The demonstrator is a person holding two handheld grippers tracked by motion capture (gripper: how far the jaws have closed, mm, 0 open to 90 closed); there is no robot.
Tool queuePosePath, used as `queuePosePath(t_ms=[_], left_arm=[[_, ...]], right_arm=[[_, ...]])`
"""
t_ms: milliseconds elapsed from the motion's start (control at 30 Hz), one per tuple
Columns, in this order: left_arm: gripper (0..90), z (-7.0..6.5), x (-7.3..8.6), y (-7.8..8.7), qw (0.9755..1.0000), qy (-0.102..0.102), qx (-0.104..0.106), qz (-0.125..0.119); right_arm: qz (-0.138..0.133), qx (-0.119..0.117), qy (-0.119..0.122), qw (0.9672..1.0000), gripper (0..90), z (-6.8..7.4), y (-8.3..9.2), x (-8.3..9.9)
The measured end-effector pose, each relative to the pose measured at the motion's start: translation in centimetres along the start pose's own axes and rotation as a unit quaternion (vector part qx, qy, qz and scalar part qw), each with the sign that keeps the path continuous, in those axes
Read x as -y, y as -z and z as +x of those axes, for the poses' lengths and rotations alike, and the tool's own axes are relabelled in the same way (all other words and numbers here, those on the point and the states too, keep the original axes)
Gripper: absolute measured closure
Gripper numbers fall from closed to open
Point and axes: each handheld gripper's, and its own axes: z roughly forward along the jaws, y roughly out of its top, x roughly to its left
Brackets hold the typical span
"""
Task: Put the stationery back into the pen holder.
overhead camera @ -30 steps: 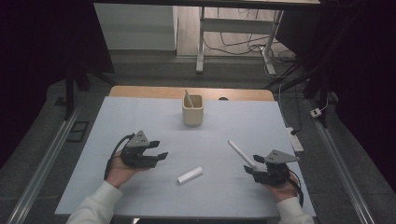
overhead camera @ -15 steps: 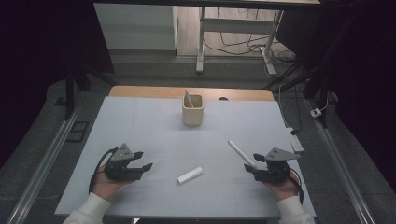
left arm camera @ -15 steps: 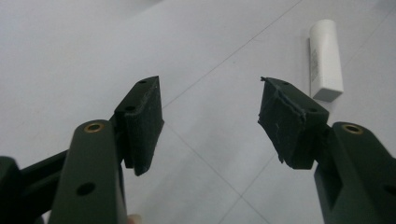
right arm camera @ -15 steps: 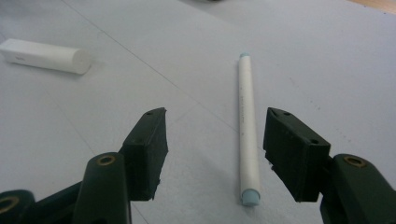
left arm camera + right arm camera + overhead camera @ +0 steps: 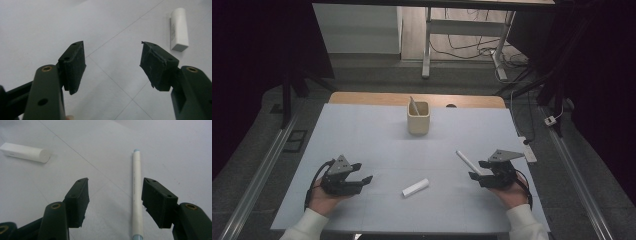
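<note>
White pen [image 5: 464, 162] lies flat on the pale table sheet [image 5: 372, 140] in the high view, slanted, its near end just at the tips of the right gripper [image 5: 479, 169]. Short white cap [image 5: 415, 187] lies between the two hands, nearer the table's front edge, well apart from the left gripper [image 5: 362, 181]. Beige cup [image 5: 418, 118] stands upright at the far middle with one stick in it. Both grippers are low over the sheet, each in a hand.

Left gripper view — jaws stand wide apart with bare sheet between them; they have just been opening. Left gripper [image 5: 111, 66] points past the cap [image 5: 179, 28], which lies beyond and to the right of the right-hand pad, not touched.

Right gripper view — jaws apart, nothing clamped. Right gripper [image 5: 115, 200] straddles the near part of the pen [image 5: 137, 192], which runs lengthwise away from the camera, close beside the right-hand pad; contact cannot be told. Cap [image 5: 25, 152] lies at upper left, well apart.
</note>
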Motion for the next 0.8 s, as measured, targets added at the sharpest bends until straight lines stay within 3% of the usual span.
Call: queuePosePath(t_ms=[467, 800], left_arm=[[32.2, 0.7, 0.4, 0.0, 0.9999, 0.002, -0.007, 0.007], [31.6, 0.8, 0.5, -0.2, 0.9999, -0.001, -0.008, 0.012]], right_arm=[[0.032, 0.016, -0.008, 0.9993, 37.4, -1.8, -1.6, -5.0], [0.053, 0.016, 0.000, 0.9985, 38.9, -3.1, -2.7, -7.0]])
